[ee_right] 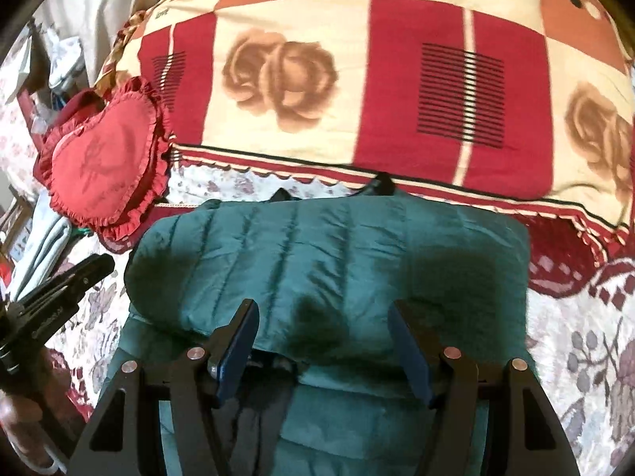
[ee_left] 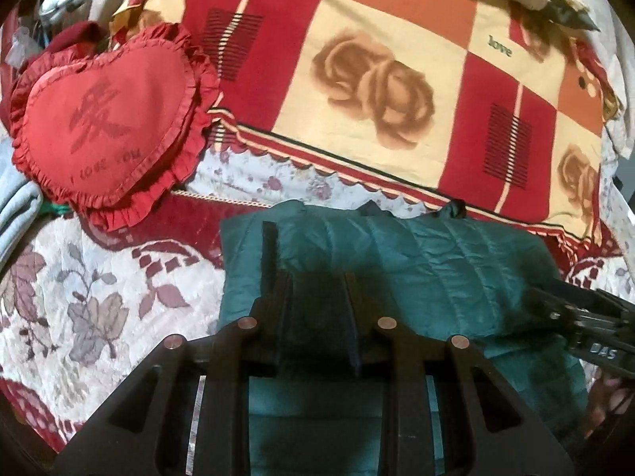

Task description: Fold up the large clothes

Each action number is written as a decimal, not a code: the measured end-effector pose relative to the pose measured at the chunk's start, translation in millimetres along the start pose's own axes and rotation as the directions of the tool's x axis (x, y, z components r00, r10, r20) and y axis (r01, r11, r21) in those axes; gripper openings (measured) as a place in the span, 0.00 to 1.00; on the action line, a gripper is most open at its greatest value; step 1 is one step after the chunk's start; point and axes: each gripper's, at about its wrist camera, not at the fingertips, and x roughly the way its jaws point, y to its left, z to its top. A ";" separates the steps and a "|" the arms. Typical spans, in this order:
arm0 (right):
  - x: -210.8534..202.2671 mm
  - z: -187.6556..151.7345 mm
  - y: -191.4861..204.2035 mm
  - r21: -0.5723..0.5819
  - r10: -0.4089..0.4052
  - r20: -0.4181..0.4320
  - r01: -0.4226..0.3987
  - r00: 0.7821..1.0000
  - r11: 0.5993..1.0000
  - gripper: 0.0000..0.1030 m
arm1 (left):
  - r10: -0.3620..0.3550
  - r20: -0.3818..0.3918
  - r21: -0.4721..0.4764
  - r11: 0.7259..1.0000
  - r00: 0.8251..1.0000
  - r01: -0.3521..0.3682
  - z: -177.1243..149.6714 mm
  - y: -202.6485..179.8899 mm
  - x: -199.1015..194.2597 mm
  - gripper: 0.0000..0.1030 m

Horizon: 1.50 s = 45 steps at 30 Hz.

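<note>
Both pairs of jaws stand apart with nothing between them. On the left gripper (ee_left: 313, 261) the gap is narrow, and its fingers hang over the near left part of the green jacket (ee_left: 416, 261) without pressing on it, as far as the left wrist view shows. On the right gripper (ee_right: 323, 317) the blue pads (ee_right: 238, 349) stand wide, above the jacket's near edge. The jacket is quilted and lies folded over on the flowered bedspread (ee_right: 587, 337); a flatter layer of it runs under the folded part toward the camera. Behind it, touching or just beside its far edge, lies a checked blanket (ee_right: 397, 79) with rose prints. A red heart-shaped cushion (ee_left: 103, 127) sits to the jacket's far left.
</note>
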 end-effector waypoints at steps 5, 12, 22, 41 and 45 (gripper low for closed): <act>18.8 2.2 7.5 -0.001 0.013 -0.029 -0.013 0.999 1.000 0.64 | -0.006 -0.029 0.010 1.000 1.000 0.007 -3.4 -7.1 16.5 0.23; 51.1 -3.3 3.9 0.014 -0.002 -0.093 0.003 0.996 1.000 0.66 | 0.027 -0.132 -0.007 1.000 0.991 -0.028 -17.7 -3.0 62.9 0.23; 71.9 -16.2 3.5 0.001 -0.034 -0.067 0.034 0.997 0.999 0.77 | 0.033 -0.155 -0.002 0.999 0.987 -0.034 -32.3 -5.2 88.9 0.23; 70.6 -22.2 6.0 -0.007 -0.049 -0.018 0.049 0.999 0.999 0.80 | 0.091 -0.057 0.067 0.994 0.994 -0.087 -45.6 -13.6 88.5 0.24; 47.7 -22.6 9.8 -0.005 -0.045 -0.003 0.045 0.999 0.999 0.80 | 0.069 -0.044 0.053 0.996 0.997 -0.066 -45.9 -10.1 76.5 0.24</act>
